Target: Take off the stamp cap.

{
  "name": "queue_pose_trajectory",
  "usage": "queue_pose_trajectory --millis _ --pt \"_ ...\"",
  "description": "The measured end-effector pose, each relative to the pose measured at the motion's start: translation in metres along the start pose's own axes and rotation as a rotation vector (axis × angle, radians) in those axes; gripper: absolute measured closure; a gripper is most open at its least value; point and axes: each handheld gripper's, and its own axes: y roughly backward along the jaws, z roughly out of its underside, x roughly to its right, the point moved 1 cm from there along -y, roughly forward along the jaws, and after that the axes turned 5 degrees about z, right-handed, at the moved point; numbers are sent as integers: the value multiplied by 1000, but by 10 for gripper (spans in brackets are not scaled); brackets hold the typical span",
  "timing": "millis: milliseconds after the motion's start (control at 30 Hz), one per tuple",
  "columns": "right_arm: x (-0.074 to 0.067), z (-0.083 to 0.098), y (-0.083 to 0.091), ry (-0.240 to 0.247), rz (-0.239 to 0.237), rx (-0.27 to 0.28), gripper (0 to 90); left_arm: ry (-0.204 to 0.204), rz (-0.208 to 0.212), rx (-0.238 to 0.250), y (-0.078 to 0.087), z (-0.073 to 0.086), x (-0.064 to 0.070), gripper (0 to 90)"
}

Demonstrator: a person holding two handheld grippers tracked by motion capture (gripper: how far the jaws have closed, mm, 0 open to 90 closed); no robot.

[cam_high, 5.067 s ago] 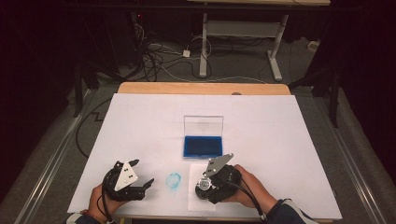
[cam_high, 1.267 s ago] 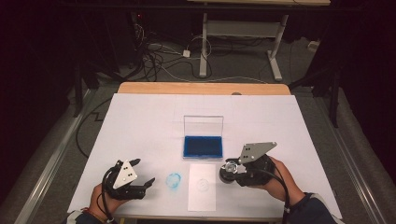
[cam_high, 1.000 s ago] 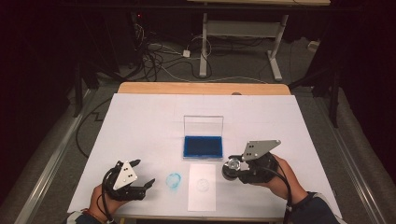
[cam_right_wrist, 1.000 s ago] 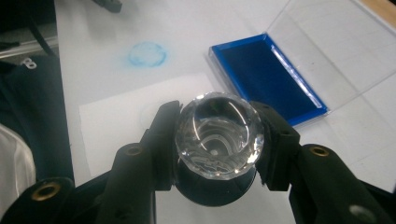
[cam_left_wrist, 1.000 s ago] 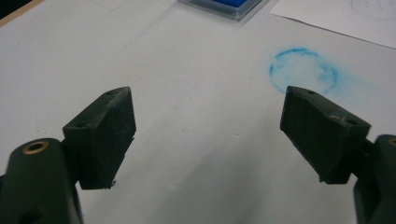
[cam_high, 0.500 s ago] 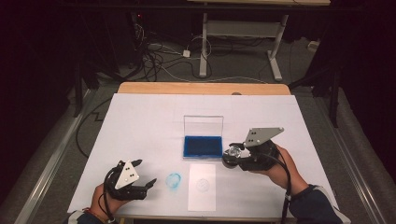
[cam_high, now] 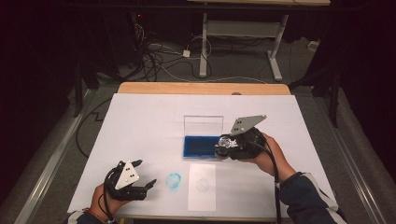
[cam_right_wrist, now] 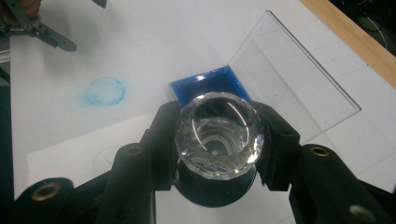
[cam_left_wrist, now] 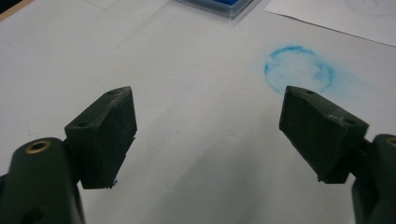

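My right gripper (cam_high: pixel 226 145) is shut on a clear faceted glass stamp (cam_right_wrist: pixel 218 134), both pads pressing its sides. It hovers at the right edge of the blue ink pad (cam_high: pixel 201 146), whose clear lid (cam_high: pixel 203 126) stands open behind it. A white paper sheet (cam_high: pixel 202 186) with a faint round print lies in front of the pad. A blue ink ring (cam_high: pixel 173 181) marks the table cover left of the sheet. My left gripper (cam_high: pixel 145 188) rests open near the front left, nothing between its jaws, with the blue ring (cam_left_wrist: pixel 299 70) just ahead of it.
A white cover (cam_high: pixel 140 126) spreads over the table, with a wooden edge (cam_high: pixel 201 88) at the back. Beyond it, cables and a metal stand (cam_high: pixel 238 42) sit on a dark floor.
My right gripper has carried the glass stamp from beside the paper sheet up and back to the right edge of the ink pad. The left gripper has not moved.
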Motion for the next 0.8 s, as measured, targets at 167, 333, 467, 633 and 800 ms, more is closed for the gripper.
queue_pose_trajectory --millis 167,333,467,633,800 --pt "3 -4 -8 -7 4 -11 567 -11 -4 3 0 0 -1 179" --pt "5 -7 -18 -8 -2 -15 567 -2 5 -2 0 0 0 179" --pt "5 -9 -27 -11 -5 -20 567 -1 8 -5 -1 0 0 179" --pt "4 -14 -38 -8 -8 -33 567 1 11 -4 -1 0 0 179" --pt "4 -17 -50 -2 -12 -49 566 1 10 -3 -1 0 0 179"
